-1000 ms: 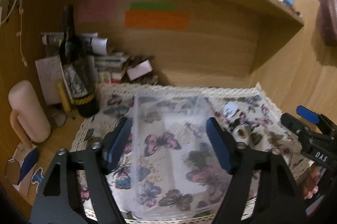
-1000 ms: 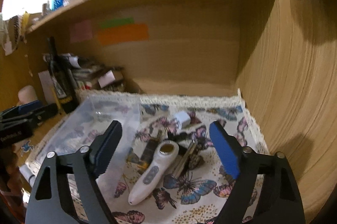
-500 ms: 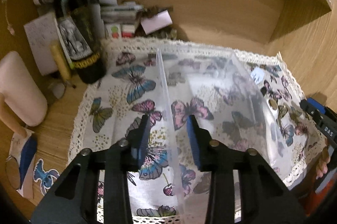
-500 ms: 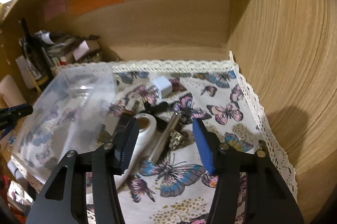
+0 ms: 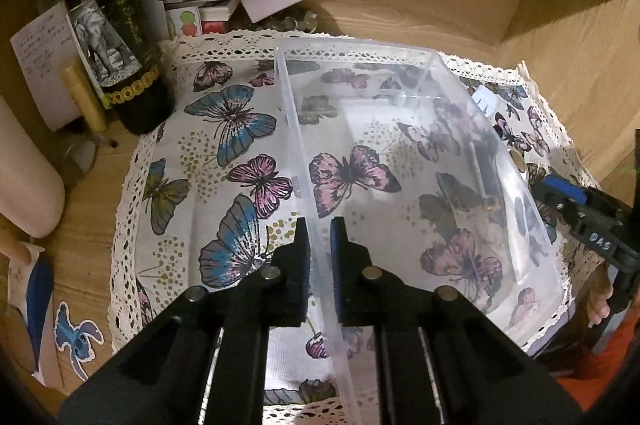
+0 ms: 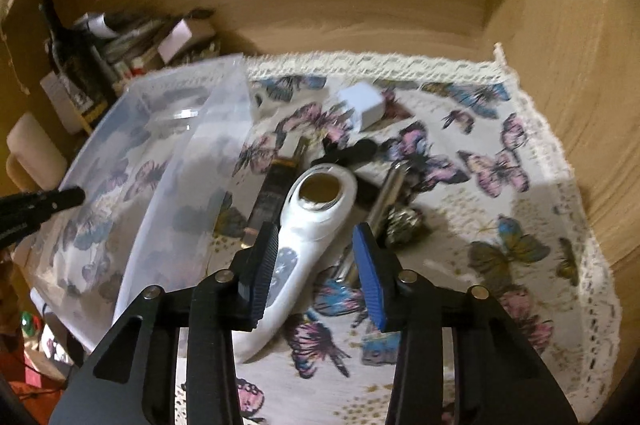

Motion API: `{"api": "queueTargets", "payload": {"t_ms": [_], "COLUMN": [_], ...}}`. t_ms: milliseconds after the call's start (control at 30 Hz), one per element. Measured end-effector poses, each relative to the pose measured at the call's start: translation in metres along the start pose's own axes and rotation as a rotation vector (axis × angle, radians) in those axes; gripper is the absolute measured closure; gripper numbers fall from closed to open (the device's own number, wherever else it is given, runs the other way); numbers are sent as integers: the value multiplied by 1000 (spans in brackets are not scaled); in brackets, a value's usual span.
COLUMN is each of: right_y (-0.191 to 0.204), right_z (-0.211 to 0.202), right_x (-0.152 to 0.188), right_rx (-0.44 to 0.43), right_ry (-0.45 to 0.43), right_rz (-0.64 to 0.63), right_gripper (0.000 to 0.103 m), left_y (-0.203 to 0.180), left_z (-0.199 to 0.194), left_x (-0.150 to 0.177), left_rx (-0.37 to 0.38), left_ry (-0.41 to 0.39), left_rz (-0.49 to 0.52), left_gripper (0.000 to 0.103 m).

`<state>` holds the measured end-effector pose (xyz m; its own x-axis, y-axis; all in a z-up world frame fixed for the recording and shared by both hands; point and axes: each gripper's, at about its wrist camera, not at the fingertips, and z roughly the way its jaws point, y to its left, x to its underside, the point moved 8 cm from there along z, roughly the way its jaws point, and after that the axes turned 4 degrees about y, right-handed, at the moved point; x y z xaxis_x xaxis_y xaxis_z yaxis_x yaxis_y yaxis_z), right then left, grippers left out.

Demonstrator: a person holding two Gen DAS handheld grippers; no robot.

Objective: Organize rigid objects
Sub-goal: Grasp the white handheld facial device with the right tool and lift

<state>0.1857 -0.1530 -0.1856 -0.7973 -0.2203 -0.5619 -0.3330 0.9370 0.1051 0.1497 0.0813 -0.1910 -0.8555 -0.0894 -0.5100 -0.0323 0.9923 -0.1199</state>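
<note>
**A:** Bin first: our left gripper (image 5: 319,257) is clenched on the near left wall of the clear plastic bin (image 5: 400,161), one finger outside the wall and one inside. The bin sits on the butterfly cloth (image 5: 224,161) and looks empty from here

**B:** Agreed. Our right gripper (image 6: 316,265) is released, jaws apart, and it straddles the white handheld device (image 6: 308,225). The left pad seems to be against the device's side, the blue right pad stands just clear of it, so we judge nothing is gripped yet

**A:** Which way does the device lie?

**B:** Its long axis runs roughly along our right fingers, leaning a little: round head with the dark lens away from us, handle tail towards us, passing under the jaws. It lies just beside the bin's right wall, which puts the bin to our left of it

**A:** So the right hand is the nearer one, and the left only steadies the bin

**B:** Yes. A silver tube (image 6: 388,185), a dark bar (image 6: 272,193) and a white charger (image 6: 360,105) lie close around the head. Closing across the narrow handle looks cleanest, since the neighbours crowd the far end
</note>
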Motion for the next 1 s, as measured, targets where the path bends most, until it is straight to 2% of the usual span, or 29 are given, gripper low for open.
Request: {"api": "queueTargets", "payload": {"t_ms": [200, 467, 567, 633, 733, 1000], "right_y": [9, 8, 11, 10, 7, 9], "right_z": [27, 49, 51, 50, 44, 0], "right_x": [8, 2, 1, 0, -1, -21], "right_rx": [-12, 47, 95, 97, 87, 88], "right_ry": [92, 110, 105, 104, 83, -65], "right_rz": [-9, -11, -40, -42, -25, -4], "right_gripper": [67, 68, 70, 73, 73, 73], "left_y": [0, 0, 0, 0, 1, 0], "left_z": [0, -1, -1, -1, -2, -2], "left_x": [-1, -1, -1, -1, -1, 0], "left_rx": [4, 11, 19, 19, 17, 12], "left_ry": [-10, -38, -39, -40, -41, -43], "left_rz": [14, 17, 10, 9, 8, 18], "left_gripper": [92, 92, 92, 92, 92, 92]}}
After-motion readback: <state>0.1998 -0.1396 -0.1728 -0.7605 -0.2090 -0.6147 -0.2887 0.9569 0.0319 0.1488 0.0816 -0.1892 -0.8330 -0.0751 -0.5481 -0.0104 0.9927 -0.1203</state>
